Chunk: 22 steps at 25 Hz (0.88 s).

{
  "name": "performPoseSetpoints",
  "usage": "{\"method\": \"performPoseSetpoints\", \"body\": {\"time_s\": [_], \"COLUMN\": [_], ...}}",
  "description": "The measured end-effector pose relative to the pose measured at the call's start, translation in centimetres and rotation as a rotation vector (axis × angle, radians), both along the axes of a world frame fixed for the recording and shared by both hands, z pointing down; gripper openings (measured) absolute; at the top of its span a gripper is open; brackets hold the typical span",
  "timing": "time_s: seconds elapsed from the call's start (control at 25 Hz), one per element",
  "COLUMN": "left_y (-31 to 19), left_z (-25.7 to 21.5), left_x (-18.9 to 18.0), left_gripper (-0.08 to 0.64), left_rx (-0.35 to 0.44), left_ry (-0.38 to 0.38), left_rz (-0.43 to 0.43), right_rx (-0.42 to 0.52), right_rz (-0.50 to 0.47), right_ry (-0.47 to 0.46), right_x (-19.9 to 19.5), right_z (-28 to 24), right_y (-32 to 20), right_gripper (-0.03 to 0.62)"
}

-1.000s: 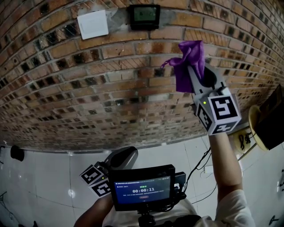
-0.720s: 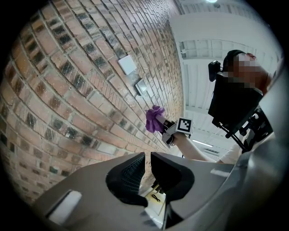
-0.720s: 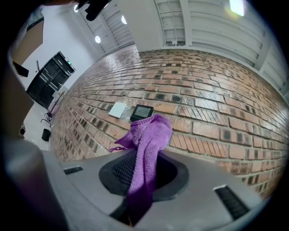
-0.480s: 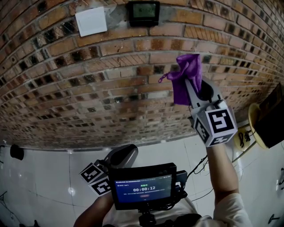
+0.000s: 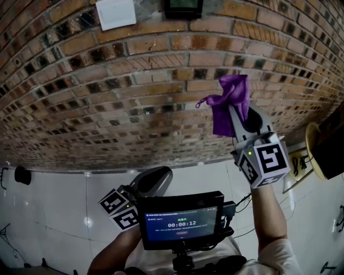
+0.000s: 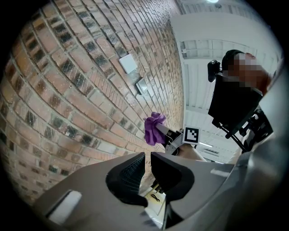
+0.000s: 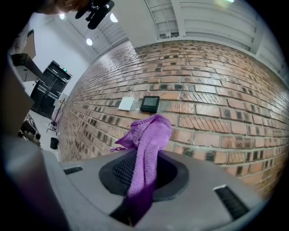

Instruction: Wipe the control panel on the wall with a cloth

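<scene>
Clamped on the crumpled purple knit cloth (image 7: 149,135), my right claw (image 7: 144,170) is pinching the fabric between its black ribbed pads. The cloth is bunching up past the tips and trailing down into the slot behind them. From the head view, I am holding this claw (image 5: 239,115) raised in front of the red brick wall (image 5: 123,91), with the purple cloth (image 5: 228,102) standing up from its tips. The cloth is near the bricks, though I cannot tell whether it is touching them. The small dark control panel with a greenish screen (image 5: 183,7) is sitting higher on the wall, up and to the left of the cloth and well apart from it. A white square wall plate (image 5: 115,13) is hanging just left of the panel. My left claw (image 6: 147,163) is waiting low by my body with its jaws almost together, only a slit between them and nothing in it. Below, a black timer display (image 5: 181,220) is glowing blue over the white tiled floor (image 5: 54,209).
</scene>
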<state>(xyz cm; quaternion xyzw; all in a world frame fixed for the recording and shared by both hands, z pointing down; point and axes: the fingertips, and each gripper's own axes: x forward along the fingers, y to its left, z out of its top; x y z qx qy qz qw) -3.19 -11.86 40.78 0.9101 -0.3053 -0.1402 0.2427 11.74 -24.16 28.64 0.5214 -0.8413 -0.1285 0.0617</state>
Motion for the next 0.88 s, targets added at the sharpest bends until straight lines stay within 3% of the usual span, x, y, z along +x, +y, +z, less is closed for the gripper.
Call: {"method": "performPoseSetpoints", "body": {"time_s": [0.44,0.88], "left_y": [-0.4,-0.8], "left_z": [0.7,-0.4], "left_x": [-0.3,-1.4], "left_gripper": [0.034,0.034], "left_rx": [-0.014,0.01], "left_ry": [0.012,-0.004], "left_rz": [-0.007,-0.036], "right_rx": [-0.103,-0.148], "right_rz": [-0.007,-0.025], "right_ry": [-0.045,-0.053], "right_x": [-0.4,-0.5], "right_z": [3.6,5.5], "right_y": [2.0,4.5], "right_gripper": [0.081,0.081]}}
